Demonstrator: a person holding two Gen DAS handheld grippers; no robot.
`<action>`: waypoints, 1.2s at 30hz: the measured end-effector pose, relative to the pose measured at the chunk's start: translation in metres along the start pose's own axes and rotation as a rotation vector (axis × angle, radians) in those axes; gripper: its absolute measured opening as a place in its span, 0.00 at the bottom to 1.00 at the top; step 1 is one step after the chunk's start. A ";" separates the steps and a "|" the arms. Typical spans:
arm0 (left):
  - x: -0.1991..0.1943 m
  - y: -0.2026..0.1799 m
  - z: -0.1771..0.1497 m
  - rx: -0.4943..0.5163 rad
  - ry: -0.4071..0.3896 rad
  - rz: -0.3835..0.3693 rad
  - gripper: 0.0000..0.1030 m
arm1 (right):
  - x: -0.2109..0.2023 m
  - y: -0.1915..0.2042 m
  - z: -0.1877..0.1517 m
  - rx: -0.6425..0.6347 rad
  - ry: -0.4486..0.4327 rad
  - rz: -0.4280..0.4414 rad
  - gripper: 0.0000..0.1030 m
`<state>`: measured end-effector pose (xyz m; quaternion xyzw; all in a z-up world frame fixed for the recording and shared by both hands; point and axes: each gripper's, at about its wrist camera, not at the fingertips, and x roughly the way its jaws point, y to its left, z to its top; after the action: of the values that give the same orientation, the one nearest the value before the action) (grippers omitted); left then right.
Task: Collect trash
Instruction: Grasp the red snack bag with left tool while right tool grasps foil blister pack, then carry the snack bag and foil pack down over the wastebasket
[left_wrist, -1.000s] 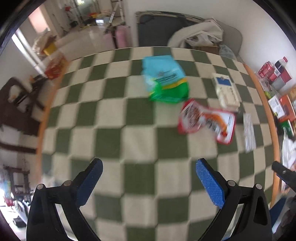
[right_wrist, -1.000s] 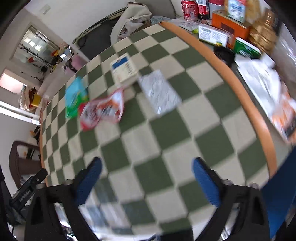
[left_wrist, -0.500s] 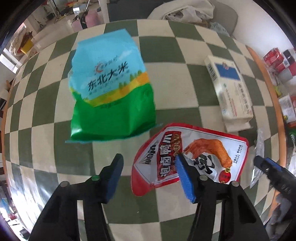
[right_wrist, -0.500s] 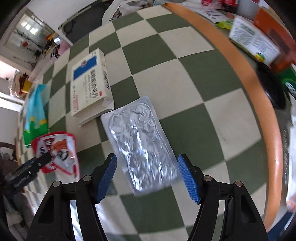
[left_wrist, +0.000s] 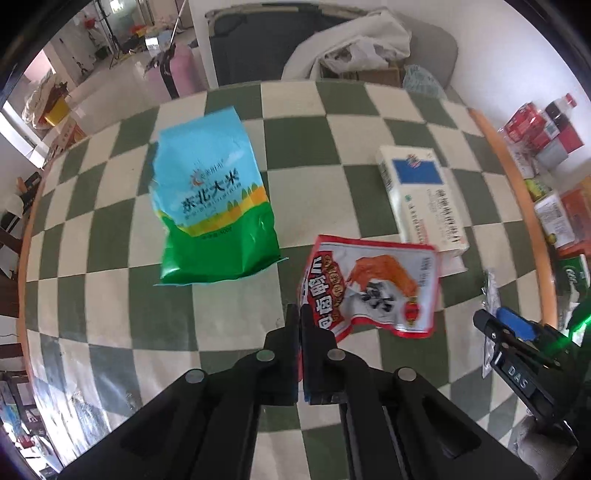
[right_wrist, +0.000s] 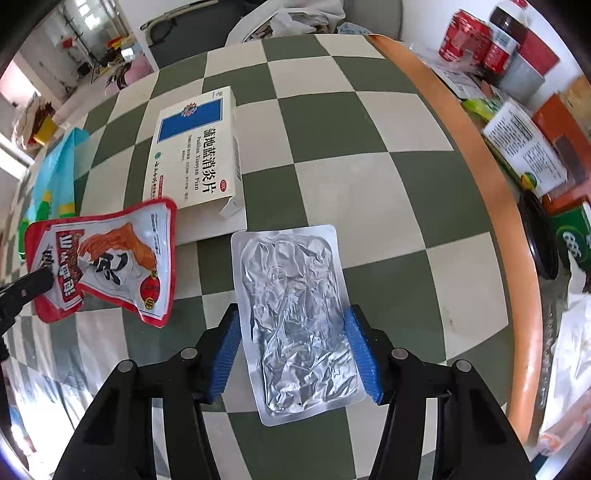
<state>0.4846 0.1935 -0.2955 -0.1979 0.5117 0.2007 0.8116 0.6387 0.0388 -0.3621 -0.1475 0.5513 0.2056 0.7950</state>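
The left gripper (left_wrist: 298, 314) is pinching the near corner of the red snack wrapper (left_wrist: 373, 290), jaws pressed together on it; the blue-green rice bag (left_wrist: 214, 206) is lying ahead to its left. The right gripper (right_wrist: 295, 350) is straddling the silver foil pack (right_wrist: 295, 317), blue pads (right_wrist: 227, 347) apart at its edges, with the white medicine box (right_wrist: 199, 162) sitting ahead-left on the checkered table (right_wrist: 369, 155).
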 end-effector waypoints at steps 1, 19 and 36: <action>-0.010 -0.001 -0.003 0.001 -0.013 0.001 0.00 | -0.007 0.001 0.001 0.000 -0.015 0.019 0.35; -0.081 0.024 -0.017 -0.053 -0.165 0.070 0.00 | -0.075 -0.051 -0.017 0.265 -0.102 0.290 0.03; -0.140 0.083 -0.108 -0.097 -0.216 0.097 0.00 | -0.147 0.013 -0.087 0.142 -0.155 0.378 0.03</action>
<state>0.3042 0.1893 -0.2207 -0.1891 0.4200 0.2844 0.8408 0.5157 -0.0142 -0.2545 0.0310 0.5192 0.3226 0.7908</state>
